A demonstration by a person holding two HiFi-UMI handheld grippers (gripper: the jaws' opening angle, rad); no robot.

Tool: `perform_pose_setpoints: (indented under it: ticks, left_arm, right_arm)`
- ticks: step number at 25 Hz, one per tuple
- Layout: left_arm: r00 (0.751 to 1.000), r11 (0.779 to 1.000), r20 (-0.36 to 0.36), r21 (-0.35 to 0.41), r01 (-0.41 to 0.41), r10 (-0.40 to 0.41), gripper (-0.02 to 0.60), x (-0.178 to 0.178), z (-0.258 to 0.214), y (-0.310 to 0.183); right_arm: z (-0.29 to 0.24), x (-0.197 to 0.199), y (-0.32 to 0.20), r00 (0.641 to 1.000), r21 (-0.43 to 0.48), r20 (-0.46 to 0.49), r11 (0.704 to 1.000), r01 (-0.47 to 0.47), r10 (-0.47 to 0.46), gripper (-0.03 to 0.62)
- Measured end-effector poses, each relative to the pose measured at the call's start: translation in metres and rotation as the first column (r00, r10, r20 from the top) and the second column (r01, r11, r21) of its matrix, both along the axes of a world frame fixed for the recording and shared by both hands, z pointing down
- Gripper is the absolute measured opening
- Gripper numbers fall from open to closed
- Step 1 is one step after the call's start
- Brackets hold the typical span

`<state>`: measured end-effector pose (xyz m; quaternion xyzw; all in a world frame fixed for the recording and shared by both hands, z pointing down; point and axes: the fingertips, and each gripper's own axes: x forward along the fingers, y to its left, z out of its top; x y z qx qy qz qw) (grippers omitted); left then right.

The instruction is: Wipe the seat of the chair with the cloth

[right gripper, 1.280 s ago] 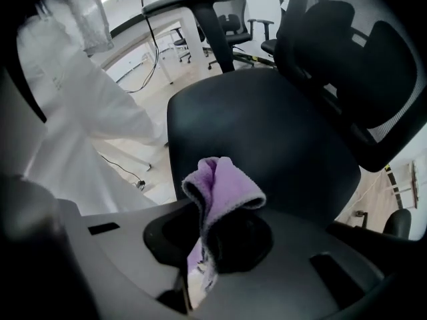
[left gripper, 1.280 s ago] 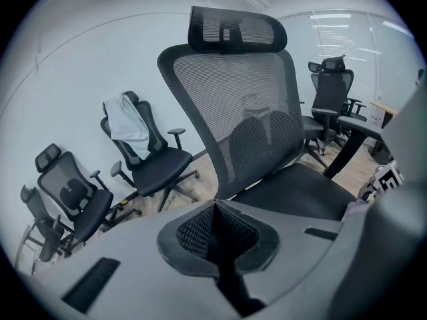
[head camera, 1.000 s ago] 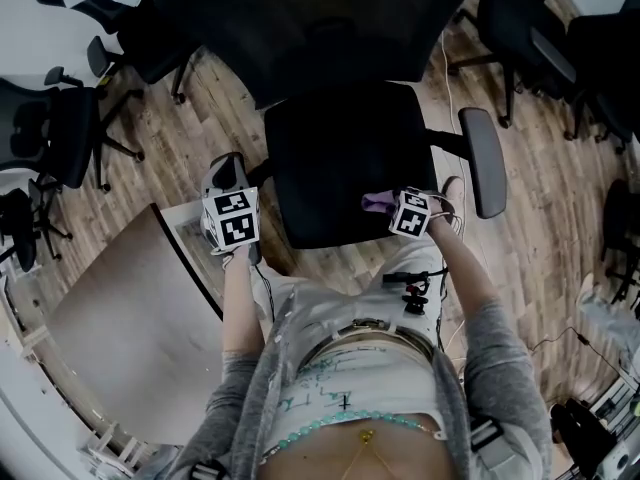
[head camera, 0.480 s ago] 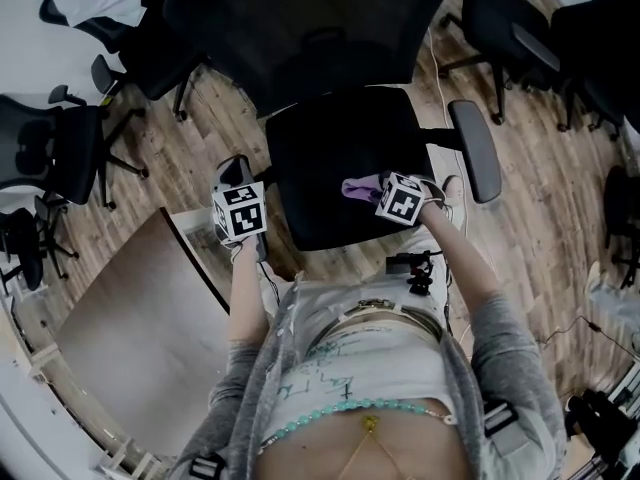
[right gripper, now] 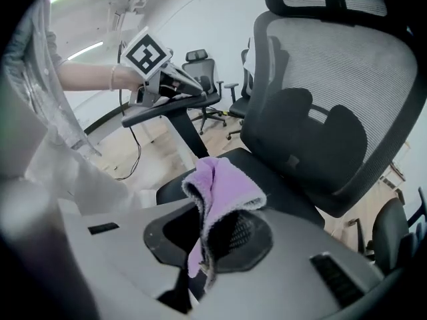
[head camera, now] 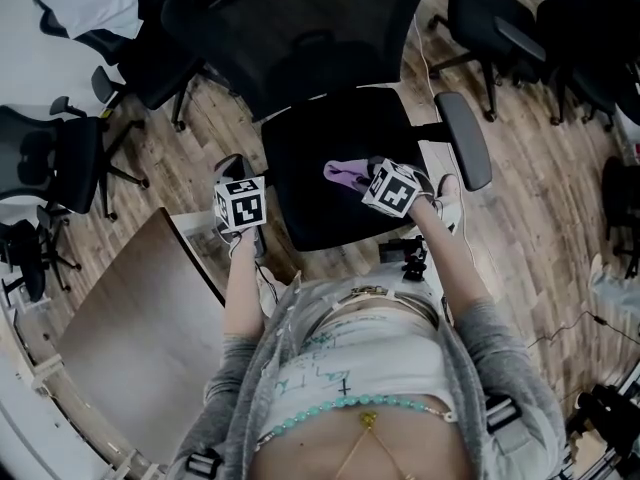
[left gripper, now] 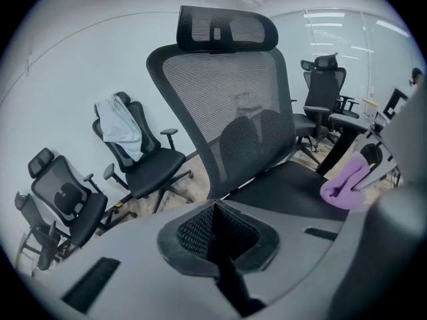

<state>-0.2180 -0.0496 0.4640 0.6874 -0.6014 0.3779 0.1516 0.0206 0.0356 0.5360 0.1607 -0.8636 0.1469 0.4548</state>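
Wiping is the step in hand. The left gripper [left gripper: 217,235] hangs off the seat's left edge, jaws together on nothing. The purple cloth [head camera: 343,174] lies bunched on the chair seat [head camera: 310,148], right of its middle, pinched in the closed right gripper [right gripper: 203,245].

Judgement: the cloth wants flattening and pressing down, then overlapping passes across to the left half. A bunched fold would clean only a narrow track.

The seat is black and padded, with no dirt visible. The floor [head camera: 200,128] is wood plank. A brown tabletop [head camera: 130,308] sits at lower left, and spare office chairs [head camera: 60,153] stand to the left and right.
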Motion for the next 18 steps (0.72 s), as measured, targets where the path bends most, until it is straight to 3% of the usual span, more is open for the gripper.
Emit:
perform_pose_setpoints:
  ticks: [14, 18]
  left_arm:
    - [0.984, 0.994, -0.149, 0.063, -0.089, 0.097, 0.008, 0.083, -0.02, 0.018]
    - [0.981, 0.991, -0.152, 0.074, -0.108, 0.118, 0.008, 0.095, -0.029, 0.03]
  right_arm:
    - [-0.045, -0.015, -0.01, 0.991, 0.083, 0.112, 0.994, -0.077, 0.068, 0.048]
    - [-0.062, -0.022, -0.01, 0.987, 0.115, 0.143, 0.99, -0.083, 0.066, 0.048]
